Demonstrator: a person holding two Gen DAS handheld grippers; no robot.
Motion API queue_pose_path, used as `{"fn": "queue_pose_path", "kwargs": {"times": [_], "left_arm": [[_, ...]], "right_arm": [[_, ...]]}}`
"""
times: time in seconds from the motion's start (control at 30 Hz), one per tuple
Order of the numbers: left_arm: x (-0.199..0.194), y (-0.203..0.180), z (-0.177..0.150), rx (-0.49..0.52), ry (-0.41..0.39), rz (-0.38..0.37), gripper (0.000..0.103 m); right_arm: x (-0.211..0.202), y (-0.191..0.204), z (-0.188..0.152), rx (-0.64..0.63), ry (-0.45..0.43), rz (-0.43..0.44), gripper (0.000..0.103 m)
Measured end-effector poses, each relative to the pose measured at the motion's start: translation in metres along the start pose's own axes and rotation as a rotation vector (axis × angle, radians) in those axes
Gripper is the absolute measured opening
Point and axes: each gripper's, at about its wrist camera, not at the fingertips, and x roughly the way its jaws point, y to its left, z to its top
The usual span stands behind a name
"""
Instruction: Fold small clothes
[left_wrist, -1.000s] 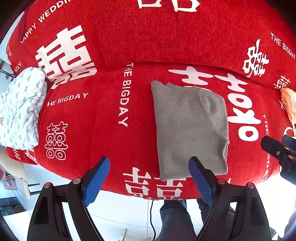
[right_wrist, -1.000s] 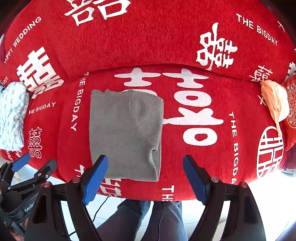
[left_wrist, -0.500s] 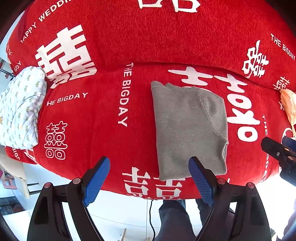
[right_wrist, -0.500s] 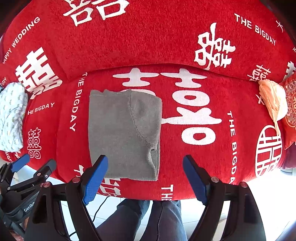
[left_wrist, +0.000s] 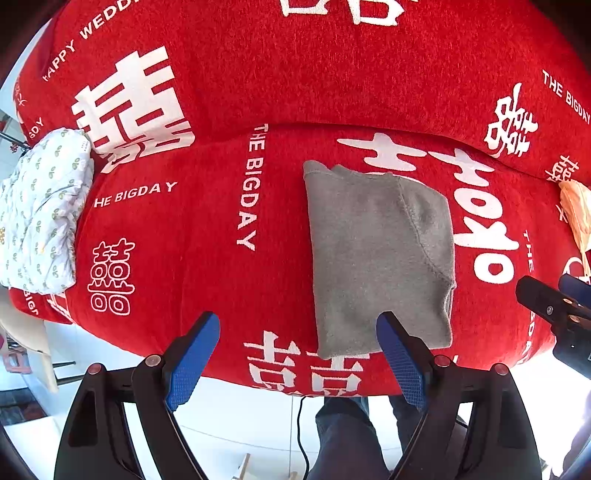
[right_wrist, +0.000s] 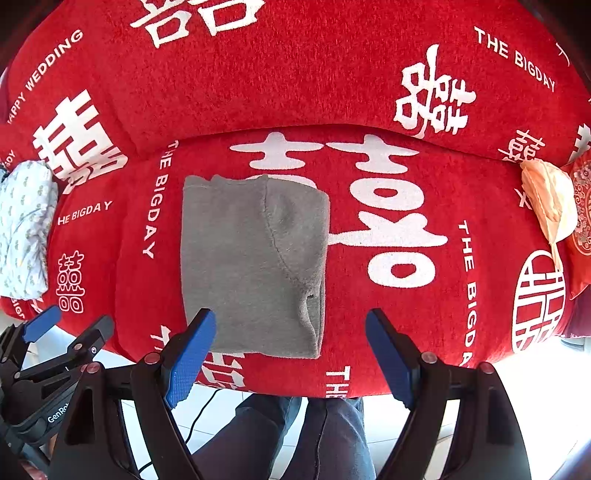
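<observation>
Two grippers are in your hands, and both stand wide open with nothing between their blue pads. Working left to right across the red cover printed with white characters and lettering:

At the far left edge lies a white cloth with small green print, bunched up against the cushion's side. It is well apart from everything else.

Your left gripper hangs off the front edge of the cushion, above the floor. Its left finger is over bare red fabric; its right finger overlaps the near edge of the grey garment in the picture, though contact cannot be confirmed from this view.

The grey garment lies flat on the seat, roughly central, folded into a tall rectangle. A curved seam runs down its right half, and a folded layer shows at the lower right corner. Its near edge sits close to the front of the cushion.

Your right gripper is also held off the front edge, empty. Its left finger overlaps the garment's lower left corner in the picture; its right finger is over bare red fabric, to the right of the garment.

At the far right lies a peach cloth, crumpled, next to a patterned red cushion.

Your legs in dark trousers show below the seat edge.
</observation>
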Motion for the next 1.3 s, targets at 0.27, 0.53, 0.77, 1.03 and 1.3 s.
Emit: {"fn": "queue_pose_path", "kwargs": {"times": [0.27,0.53,0.77,1.03,1.3], "left_arm": [[0.0001,-0.0005,0.0005,-0.001,0.001,-0.002,0.088],[-0.0001,-0.0029,0.0016,-0.001,0.000,-0.005,0.088],[-0.0033,-0.0042,0.0035,0.008,-0.007,-0.004,0.088],[-0.0054,-0.0045,0.0034,0.009,-0.017,0.012,0.088],[-0.0067,-0.0048,0.0029,0.017,-0.025,0.014,0.088]], "right_arm": [[0.0007,-0.0021,-0.0008,0.013,0.002,0.002,0.085],[0.0012,-0.0039,0.0011,0.014,0.003,0.003,0.085],[0.0011,-0.0052,0.0017,0.018,0.004,0.004,0.085],[0.0023,-0.0052,-0.0001,0.026,0.010,0.010,0.085],[0.0026,-0.0050,-0.0008,0.029,0.009,0.008,0.085]]}}
